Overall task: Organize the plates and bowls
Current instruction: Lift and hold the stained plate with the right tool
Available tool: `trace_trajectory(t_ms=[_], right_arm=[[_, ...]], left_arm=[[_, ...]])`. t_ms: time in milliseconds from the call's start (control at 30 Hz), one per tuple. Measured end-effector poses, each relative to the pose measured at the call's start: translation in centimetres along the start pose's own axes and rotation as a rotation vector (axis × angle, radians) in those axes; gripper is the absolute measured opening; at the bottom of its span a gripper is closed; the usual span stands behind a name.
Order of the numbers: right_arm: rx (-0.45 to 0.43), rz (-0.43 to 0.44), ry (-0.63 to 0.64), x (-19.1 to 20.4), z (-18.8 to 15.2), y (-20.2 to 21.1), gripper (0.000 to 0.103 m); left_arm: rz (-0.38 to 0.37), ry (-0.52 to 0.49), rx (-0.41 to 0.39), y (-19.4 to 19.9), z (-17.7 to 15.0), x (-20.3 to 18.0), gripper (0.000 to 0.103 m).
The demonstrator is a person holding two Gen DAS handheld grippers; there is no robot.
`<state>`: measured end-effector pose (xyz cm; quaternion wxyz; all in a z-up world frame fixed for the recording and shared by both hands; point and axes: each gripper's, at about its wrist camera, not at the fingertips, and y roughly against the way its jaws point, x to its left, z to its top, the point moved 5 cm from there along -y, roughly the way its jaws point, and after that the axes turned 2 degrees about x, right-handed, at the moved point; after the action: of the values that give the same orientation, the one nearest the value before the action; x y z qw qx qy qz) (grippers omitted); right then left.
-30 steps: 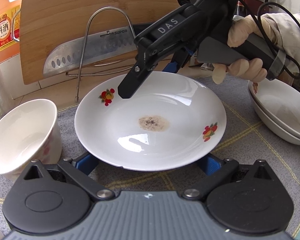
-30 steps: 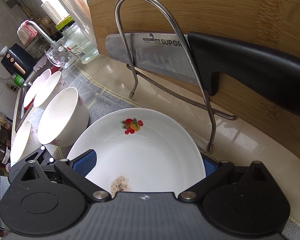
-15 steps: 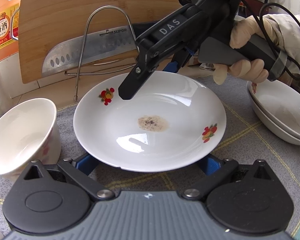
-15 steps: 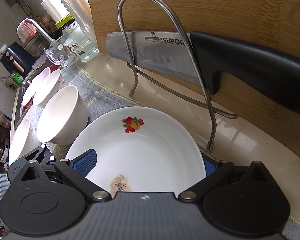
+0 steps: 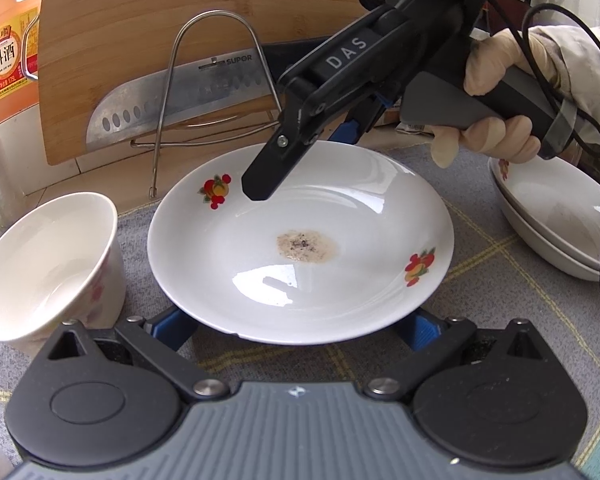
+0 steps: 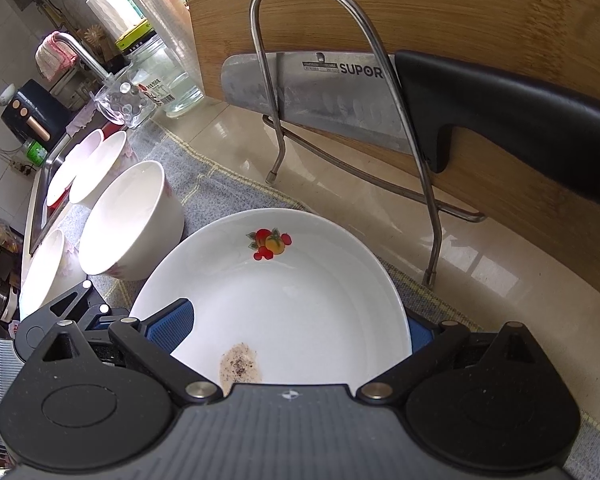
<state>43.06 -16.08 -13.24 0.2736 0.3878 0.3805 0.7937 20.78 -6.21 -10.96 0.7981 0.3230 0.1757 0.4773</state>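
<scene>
Bench [image 6: 236, 148]: pale glossy stone, reflecting window light. Grey woven mat [image 5: 500, 280] with yellow check lines laid over it. Bamboo cutting board [image 6: 440, 8] stood upright at the back, held by a bent wire stand [image 6: 404, 120]; a steel knife [image 6: 320, 88] marked SUPOR with a black handle lay across the board. Orange cooking-wine bottle [image 5: 8, 52] stood at far left. Sink [image 6: 40, 184] with chrome faucet [image 6: 80, 52] lay beyond. Glass jar [image 6: 160, 72] and clear tumbler [image 6: 124, 104] were near it. Wall: white tile [image 6: 4, 40]. Lighting: bright daylight from above left.
</scene>
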Motion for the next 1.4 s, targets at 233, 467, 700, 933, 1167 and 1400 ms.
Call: trace_trajectory(t_ms=[233,467,700,933,1167,1400], right_arm=[[-0.003,0.002,0.013,0.0,0.0,0.0,0.103],[-0.019,0.012,0.019,-0.1,0.4,-0.2,0.103],[-0.018,0.006,0.018,0.0,0.4,-0.2,0.103],[-0.015,0.002,0.014,0.3,0.0,-0.1,0.103],[-0.010,-0.001,0.010,0.8,-0.6,0.0,0.103],[-0.010,-0.001,0.015,1.5,-1.1,0.5,0.103]], left_arm=[[-0.017,0.001,-0.012,0.1,-0.5,0.1,0.103],[-0.024,0.002,-0.019,0.4,-0.7,0.1,0.103],[-0.016,0.000,-0.011,0.7,-0.6,-0.1,0.103],[-0.006,-0.004,-0.007,1.2,-0.6,-0.1,0.102],[-0.009,-0.013,-0.005,1.8,-0.8,-0.3,0.102],[-0.008,-0.019,-0.004,2.6,-0.9,-0.6,0.102]])
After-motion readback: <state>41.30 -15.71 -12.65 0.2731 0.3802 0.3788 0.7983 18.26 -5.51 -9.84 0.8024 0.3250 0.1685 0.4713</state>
